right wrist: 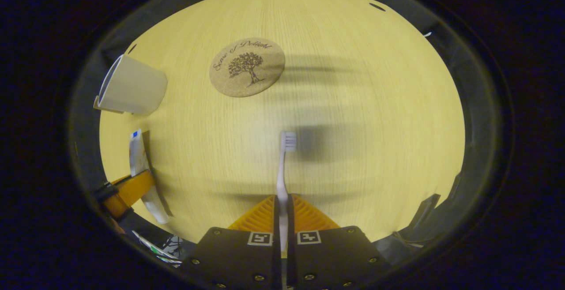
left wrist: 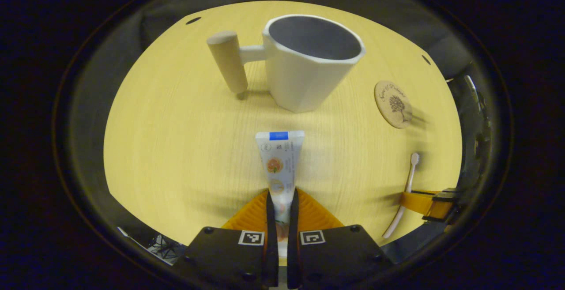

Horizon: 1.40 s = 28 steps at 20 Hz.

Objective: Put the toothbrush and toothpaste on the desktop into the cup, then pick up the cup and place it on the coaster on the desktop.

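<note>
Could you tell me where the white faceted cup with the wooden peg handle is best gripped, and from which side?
Grip the white faceted cup by its upright wooden peg handle, coming level from the handle side. The peg stands clear of the wall on a short arm, narrow enough for a claw; the body looks too wide.

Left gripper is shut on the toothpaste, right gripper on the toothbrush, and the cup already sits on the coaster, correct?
Not quite. The cup stands on the bare desktop, apart from the coaster, as the left gripper view shows. The left gripper does hold the toothpaste, the right gripper the toothbrush.
</note>
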{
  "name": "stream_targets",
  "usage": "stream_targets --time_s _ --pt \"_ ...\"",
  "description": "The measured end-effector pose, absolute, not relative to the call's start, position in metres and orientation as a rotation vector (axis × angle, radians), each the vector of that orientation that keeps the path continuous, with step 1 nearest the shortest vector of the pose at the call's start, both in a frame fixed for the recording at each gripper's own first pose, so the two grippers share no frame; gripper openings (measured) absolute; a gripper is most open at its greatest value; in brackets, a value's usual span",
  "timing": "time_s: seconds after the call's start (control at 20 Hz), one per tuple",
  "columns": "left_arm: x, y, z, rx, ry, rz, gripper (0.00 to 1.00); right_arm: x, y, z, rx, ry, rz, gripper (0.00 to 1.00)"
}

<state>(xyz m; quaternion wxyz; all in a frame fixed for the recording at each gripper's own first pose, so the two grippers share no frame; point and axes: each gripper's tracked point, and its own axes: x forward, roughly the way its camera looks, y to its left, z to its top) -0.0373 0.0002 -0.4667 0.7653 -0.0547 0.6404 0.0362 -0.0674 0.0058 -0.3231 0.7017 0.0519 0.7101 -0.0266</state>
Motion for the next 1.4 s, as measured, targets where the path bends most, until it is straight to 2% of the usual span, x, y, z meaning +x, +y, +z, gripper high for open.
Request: stream_targets --time_s 0.5,0.8,1.05,1.4 --pt "-0.018 -0.015 -0.344 -0.203 1.19 0.04 0.15 -0.066 0.005 -0.324 0.131 1.569 -0.037 0.05" --pt "0.048 -0.003 -0.276 -0.213 1.034 0.022 0.15 -0.065 0.005 -0.325 0.141 1.559 -0.032 0.05" --pt "0.114 0.008 -0.268 -0.16 0.957 0.006 0.15 -0.064 0.005 -0.325 0.146 1.541 -0.037 0.05" --pt "0.176 0.006 -0.309 -0.138 0.903 -0.027 0.14 -0.064 0.005 -0.326 0.151 1.508 -0.048 0.06"
